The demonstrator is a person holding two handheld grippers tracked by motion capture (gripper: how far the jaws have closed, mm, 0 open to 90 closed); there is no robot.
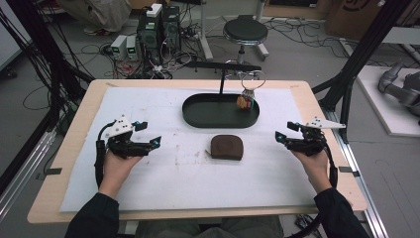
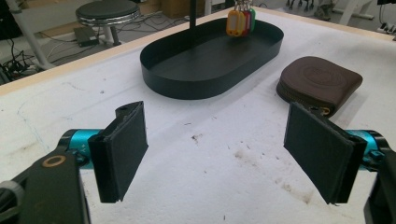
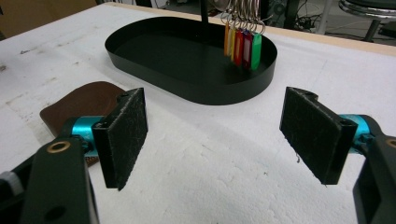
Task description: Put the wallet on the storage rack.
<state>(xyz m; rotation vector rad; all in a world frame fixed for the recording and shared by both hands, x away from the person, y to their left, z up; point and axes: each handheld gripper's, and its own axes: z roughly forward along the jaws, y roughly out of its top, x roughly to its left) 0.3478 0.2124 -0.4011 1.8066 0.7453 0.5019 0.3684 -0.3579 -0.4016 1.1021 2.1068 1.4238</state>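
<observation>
We hold both grippers wide apart and empty: left gripper (image 1: pixel 154 140), right gripper (image 1: pixel 278 135). The brown pouch (image 1: pixel 227 147) lies between them, just near of the black tray (image 1: pixel 198 118), slightly closer to our right.

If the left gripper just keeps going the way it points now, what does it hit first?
Probably the brown pouch: it lies just beyond the left gripper, ahead and toward one of its open jaws. Bare white mat lies dead centre, then the black tray. Depth is unclear.
</observation>
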